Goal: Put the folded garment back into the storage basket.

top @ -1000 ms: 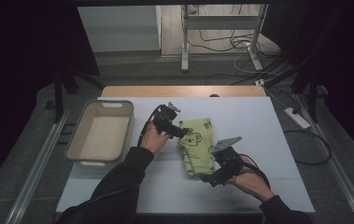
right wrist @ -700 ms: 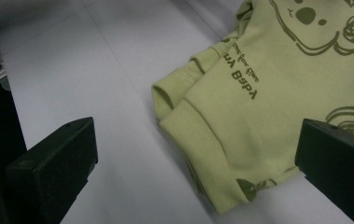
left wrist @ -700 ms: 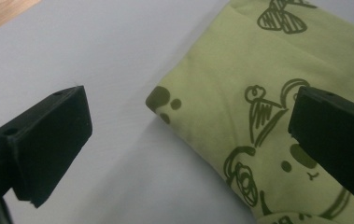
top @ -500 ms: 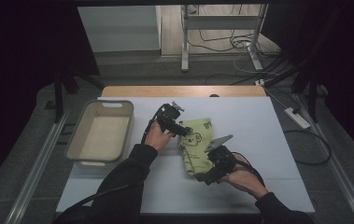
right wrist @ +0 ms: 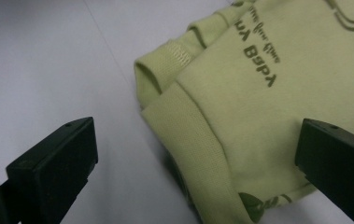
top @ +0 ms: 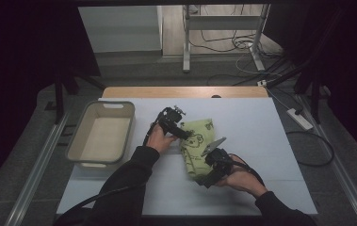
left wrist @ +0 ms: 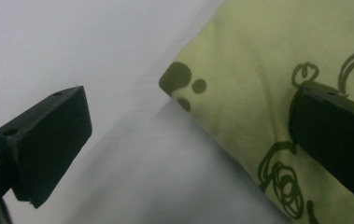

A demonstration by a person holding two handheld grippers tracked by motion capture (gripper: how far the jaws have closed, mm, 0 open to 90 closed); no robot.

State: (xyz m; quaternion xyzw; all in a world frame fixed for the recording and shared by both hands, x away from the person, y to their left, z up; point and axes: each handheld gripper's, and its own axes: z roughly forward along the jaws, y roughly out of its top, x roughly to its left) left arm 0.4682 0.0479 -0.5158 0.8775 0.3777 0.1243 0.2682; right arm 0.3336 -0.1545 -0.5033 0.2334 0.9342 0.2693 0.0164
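- Middle of the white desk (top: 270, 141): a pale green garment (top: 196, 146) with dark doodle prints lies folded and bunched, just right of centre.
- Left tongs (top: 182, 133) sit at the garment's nine o'clock edge, the hand (top: 158, 140) behind them at about eight.
- In the left gripper view the jaws stand wide apart: one over bare desk (left wrist: 95, 46), the other over the printed green cloth (left wrist: 258, 93), the fabric's rounded corner between them. Nothing gripped.
- Right tongs (top: 203, 181) come in at the garment's five o'clock end, low on the desk, with the right hand (top: 242, 180) trailing toward four.
- The right gripper view has those jaws spread wide too, straddling a ribbed hem and a folded cuff of the garment (right wrist: 240, 93); the lettering on the cloth reads upside down. No pinch on the fabric.
- Off at nine o'clock from the garment, well apart, a beige tub (top: 75, 141) sits at the desk's left edge.
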